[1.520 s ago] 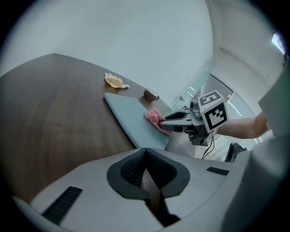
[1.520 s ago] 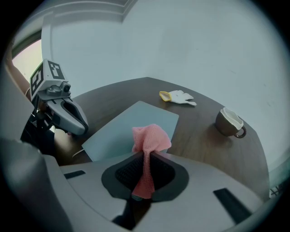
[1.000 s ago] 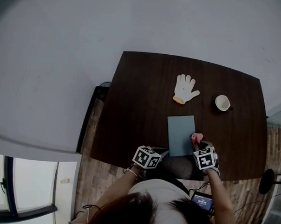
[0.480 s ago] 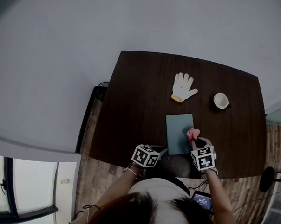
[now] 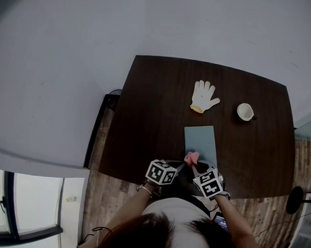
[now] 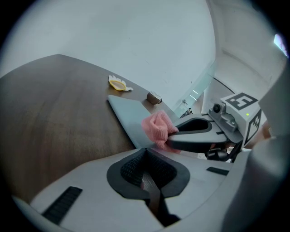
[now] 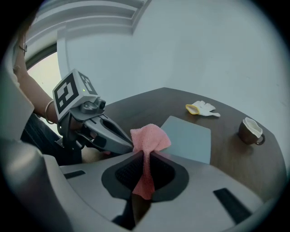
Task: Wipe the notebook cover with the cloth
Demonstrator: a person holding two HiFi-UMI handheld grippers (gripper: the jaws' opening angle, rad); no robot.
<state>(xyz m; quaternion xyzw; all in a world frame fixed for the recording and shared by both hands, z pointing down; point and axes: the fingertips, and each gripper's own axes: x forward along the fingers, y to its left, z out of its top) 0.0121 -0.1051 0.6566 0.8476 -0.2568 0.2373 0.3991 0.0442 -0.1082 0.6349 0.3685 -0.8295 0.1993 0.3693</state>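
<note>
On a dark wooden table (image 5: 145, 120), the grey-blue notebook (image 5: 201, 141) lies by the near edge. Your right gripper (image 7: 146, 156) pinches the pink cloth (image 7: 147, 138) at the notebook's near-left corner. Your left gripper (image 6: 147, 154) is alongside, its jaws pressed together and empty. Press the cloth flat and sweep the full cover.

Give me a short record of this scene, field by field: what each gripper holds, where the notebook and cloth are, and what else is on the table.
Surface: dark wooden table
Notebook: grey-blue notebook, closed, flat near the table's front edge
Cloth: pink cloth, bunched, over the notebook's near left corner
Right gripper: right gripper shut on the cloth
Left gripper: left gripper shut, nothing between its jaws, close beside the cloth
Other items: white glove beyond the notebook; cup at the far right
</note>
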